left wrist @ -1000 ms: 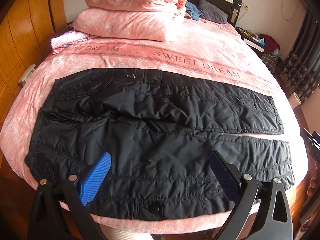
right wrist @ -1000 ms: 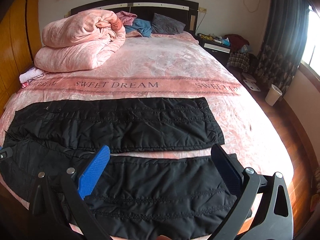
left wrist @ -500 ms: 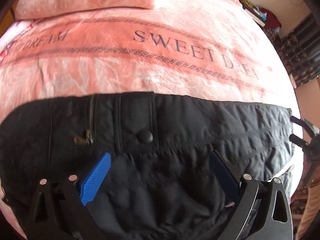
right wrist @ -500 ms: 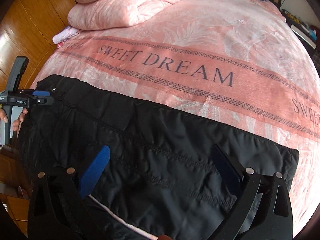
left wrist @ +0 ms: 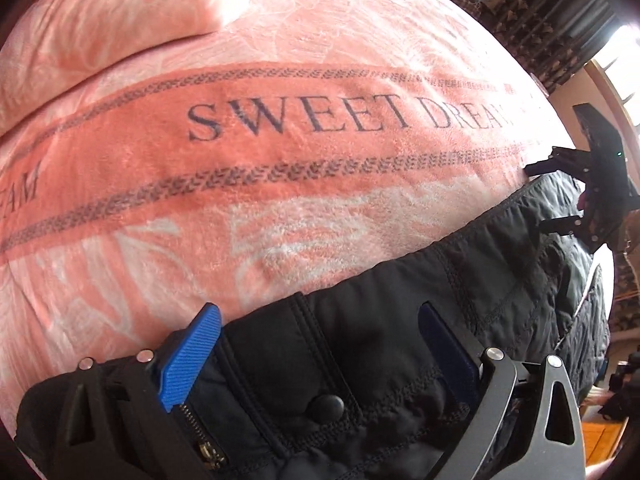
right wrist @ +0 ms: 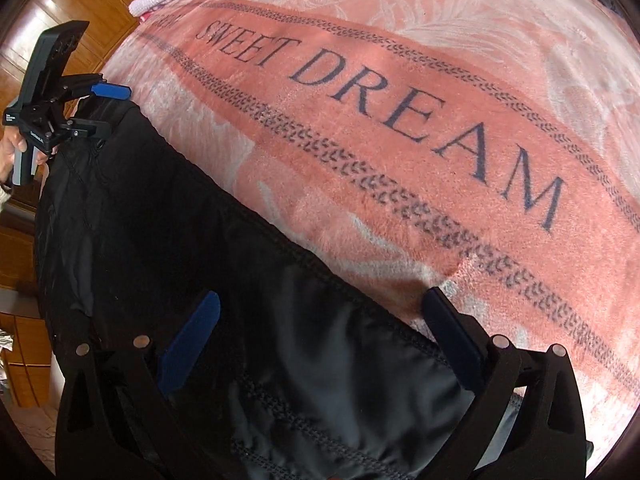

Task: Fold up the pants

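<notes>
Black padded pants [left wrist: 400, 340] lie on a pink "SWEET DREAM" blanket [left wrist: 280, 160]. My left gripper [left wrist: 320, 332] is open, low over the far waistband edge, its blue fingers straddling the snap button [left wrist: 328, 407] and zip. My right gripper [right wrist: 320, 320] is open, low over the far edge of the pants [right wrist: 200, 260] at the leg end. Each gripper shows in the other's view: the right one [left wrist: 560, 196] at the far right, the left one [right wrist: 100, 108] at the upper left, both open at the pants' edge.
A folded pink quilt [left wrist: 100, 32] lies at the upper left on the bed. Wooden wardrobe panels [right wrist: 60, 0] stand left of the bed. Dark curtains [left wrist: 560, 12] and a nightstand are at the far right.
Both grippers have moved forward and down across the pants to their far edge. The view has closed in on the fabric and blanket. Both stay open.
</notes>
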Demonstrator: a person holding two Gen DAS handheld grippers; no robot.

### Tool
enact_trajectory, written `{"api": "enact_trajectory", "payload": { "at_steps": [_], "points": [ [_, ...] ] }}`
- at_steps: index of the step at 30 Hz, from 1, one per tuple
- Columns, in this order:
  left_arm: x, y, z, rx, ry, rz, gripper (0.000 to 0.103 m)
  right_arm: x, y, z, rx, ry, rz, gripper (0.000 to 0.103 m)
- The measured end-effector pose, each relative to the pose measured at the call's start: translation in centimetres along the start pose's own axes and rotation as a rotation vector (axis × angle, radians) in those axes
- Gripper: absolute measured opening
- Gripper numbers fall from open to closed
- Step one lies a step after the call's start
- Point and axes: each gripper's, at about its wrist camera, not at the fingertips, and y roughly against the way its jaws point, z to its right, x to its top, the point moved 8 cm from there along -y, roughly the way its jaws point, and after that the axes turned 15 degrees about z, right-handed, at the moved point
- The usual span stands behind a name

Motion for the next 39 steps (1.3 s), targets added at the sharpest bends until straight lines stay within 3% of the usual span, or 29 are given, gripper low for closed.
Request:
{"api": "enact_trajectory", "payload": {
  "at_steps": [7,9,10,11,13,14,18,24,29,30,31,32,33,34,39],
  "points": [
    [1.7,-1.4,2.3,-0.093,0.035,0.063,0.099,-0.7,-0.2,-0.7,-0.036,0.113,0.030,0.101],
    [1.5,-1.9,3.3,-0.109,0.011,0.046,0.099,-0.9,-0.1,-0.9,-0.061,0.151,0.049,0.095],
    [1.5,-1.9,3.5,-0.096,-0.021,0.042,0.099,-0.9,0.2,-1.1,-0.068,0.165,0.065,0.079],
    [1.4,-2.1,3.8,-0.094,-0.047,0.035,0.099,-0.8,0.6,-1.1,-0.060,0.170,0.082,0.052],
    [1.7,-2.2,4.3,-0.111,-0.069,0.027,0.099,-0.9,1.5,-1.4,0.008,0.132,0.084,0.014],
    [1.9,-2.2,4.7,-0.136,-0.069,0.022,0.099,-1.0,1.9,-1.8,0.011,0.151,0.100,0.010],
    [2.9,-2.6,6.3,-0.236,-0.052,0.006,0.099,-1.2,3.0,-2.8,-0.028,0.210,0.158,0.007],
    [2.9,-4.9,9.4,-0.321,-0.132,-0.100,0.099,-0.3,6.2,-3.1,0.020,0.162,0.293,0.007],
    [1.9,-4.5,10.9,-0.383,-0.176,-0.158,0.099,-0.4,7.8,-3.4,0.025,0.161,0.336,0.007],
    [1.7,-4.5,11.1,-0.369,-0.197,-0.158,0.091,-0.4,7.9,-3.3,0.019,0.161,0.341,0.007],
    [1.3,-4.6,10.9,-0.334,-0.228,-0.160,0.070,-0.4,7.9,-3.3,0.014,0.155,0.346,0.008],
    [0.9,-4.4,10.6,-0.298,-0.256,-0.159,0.059,-0.4,7.8,-3.3,0.010,0.144,0.351,0.008],
    [0.5,-4.2,10.1,-0.276,-0.269,-0.154,0.038,-0.3,7.8,-3.3,0.008,0.133,0.358,0.008],
    [0.3,-3.8,10.0,-0.287,-0.251,-0.152,0.028,-0.4,7.7,-3.3,0.001,0.125,0.366,0.009],
    [0.4,-0.3,10.7,-0.256,-0.254,-0.013,0.017,-1.0,9.2,-4.3,-0.068,0.098,0.431,0.009]
  ]
}}
